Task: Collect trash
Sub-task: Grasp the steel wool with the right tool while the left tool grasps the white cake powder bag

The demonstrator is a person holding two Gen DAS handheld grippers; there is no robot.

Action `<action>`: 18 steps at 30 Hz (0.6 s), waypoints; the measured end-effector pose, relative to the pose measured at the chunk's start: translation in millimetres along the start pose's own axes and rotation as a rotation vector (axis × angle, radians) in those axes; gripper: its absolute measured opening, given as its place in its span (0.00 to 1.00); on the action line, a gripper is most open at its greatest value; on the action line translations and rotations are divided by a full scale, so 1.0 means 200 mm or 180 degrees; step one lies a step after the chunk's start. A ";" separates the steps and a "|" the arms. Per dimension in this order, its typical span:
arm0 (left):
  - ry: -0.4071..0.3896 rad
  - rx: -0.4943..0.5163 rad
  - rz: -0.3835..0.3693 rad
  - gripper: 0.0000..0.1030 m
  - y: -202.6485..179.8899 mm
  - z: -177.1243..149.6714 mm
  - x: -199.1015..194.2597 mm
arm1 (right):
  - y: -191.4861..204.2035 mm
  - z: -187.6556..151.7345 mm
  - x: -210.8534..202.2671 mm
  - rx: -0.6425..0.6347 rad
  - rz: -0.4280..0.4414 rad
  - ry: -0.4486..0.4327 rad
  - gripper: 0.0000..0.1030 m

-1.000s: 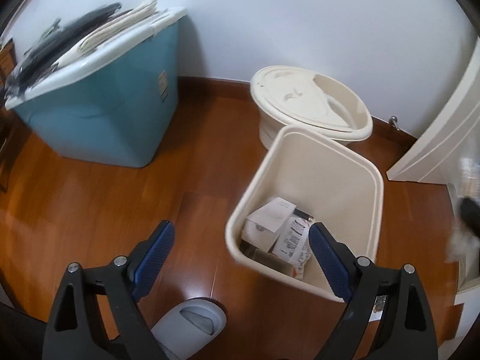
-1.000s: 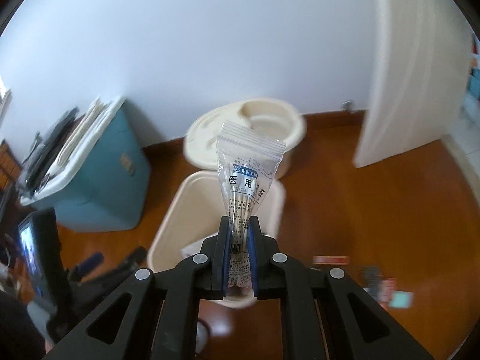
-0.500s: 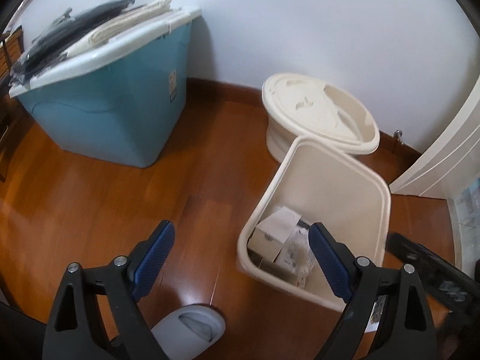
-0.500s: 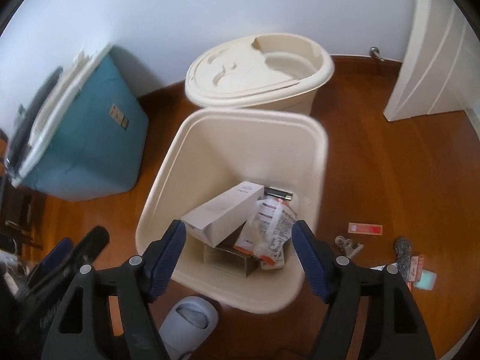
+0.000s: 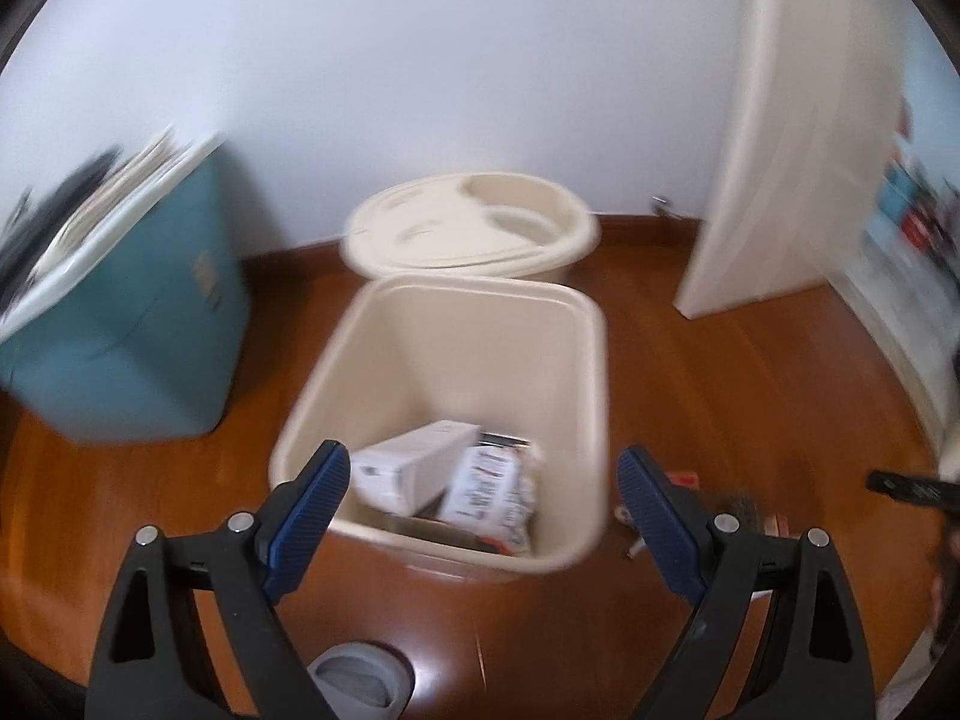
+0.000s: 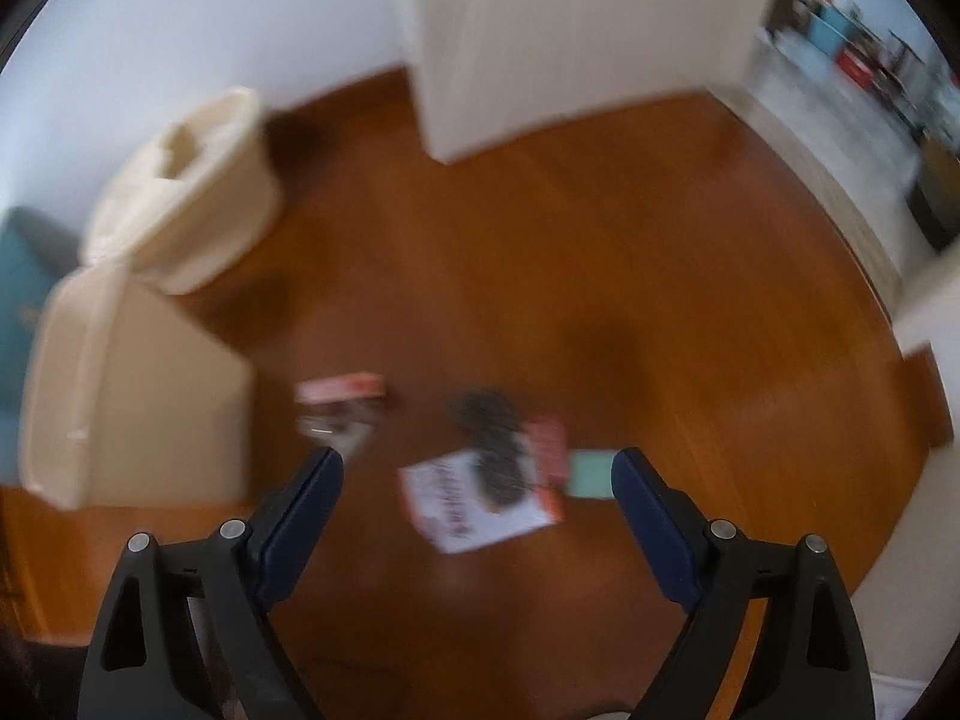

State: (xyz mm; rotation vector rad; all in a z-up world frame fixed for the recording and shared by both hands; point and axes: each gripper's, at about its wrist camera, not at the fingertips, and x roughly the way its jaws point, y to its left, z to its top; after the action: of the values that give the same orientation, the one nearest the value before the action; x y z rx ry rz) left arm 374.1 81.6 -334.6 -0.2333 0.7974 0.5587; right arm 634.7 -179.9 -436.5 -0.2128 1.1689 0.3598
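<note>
A cream trash bin (image 5: 576, 348) stands on the wood floor and holds a white box (image 5: 414, 462) and a printed packet (image 5: 489, 489). My left gripper (image 5: 483, 495) is open and empty, above the bin's near rim. My right gripper (image 6: 477, 489) is open and empty, above trash scattered on the floor: a white and red packet (image 6: 474, 507), a dark scrubby object (image 6: 492, 435), a small green card (image 6: 591, 474) and a pink wrapper (image 6: 342, 389). The bin shows at the left in the right wrist view (image 6: 138, 396). Both views are blurred.
A round cream lidded bucket (image 5: 474, 225) stands behind the bin by the wall. A teal storage box (image 5: 126, 324) with papers on its lid is at the left. A white door (image 6: 558, 36) stands open at the right. A grey slipper (image 5: 360, 681) lies below my left gripper.
My right gripper opened and dropped the clear plastic bag into the bin, then swung right over the floor trash. My left gripper moved over the bin.
</note>
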 end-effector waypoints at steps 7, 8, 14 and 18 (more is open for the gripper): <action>0.0149 0.0455 -0.0151 0.89 -0.32 -0.21 0.13 | 0.15 -0.11 0.56 -0.0628 -0.0019 0.0244 0.90; 0.0180 0.0498 -0.0157 0.89 -0.36 -0.25 0.15 | 0.19 -0.12 0.62 -0.0753 -0.0044 0.0236 0.90; 0.0358 0.0812 -0.0242 0.89 -0.52 -0.44 0.27 | 0.26 -0.13 1.01 -0.0981 -0.0059 0.0356 0.87; 0.0456 0.0895 -0.0201 0.89 -0.56 -0.52 0.34 | 0.20 -0.15 1.20 -0.0864 -0.0164 0.0492 0.75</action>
State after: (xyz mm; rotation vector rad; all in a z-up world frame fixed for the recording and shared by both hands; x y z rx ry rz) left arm 412.2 -26.8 -456.3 -0.0392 0.9936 0.3676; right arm 675.1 -114.0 -668.4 -0.5140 1.2624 0.4630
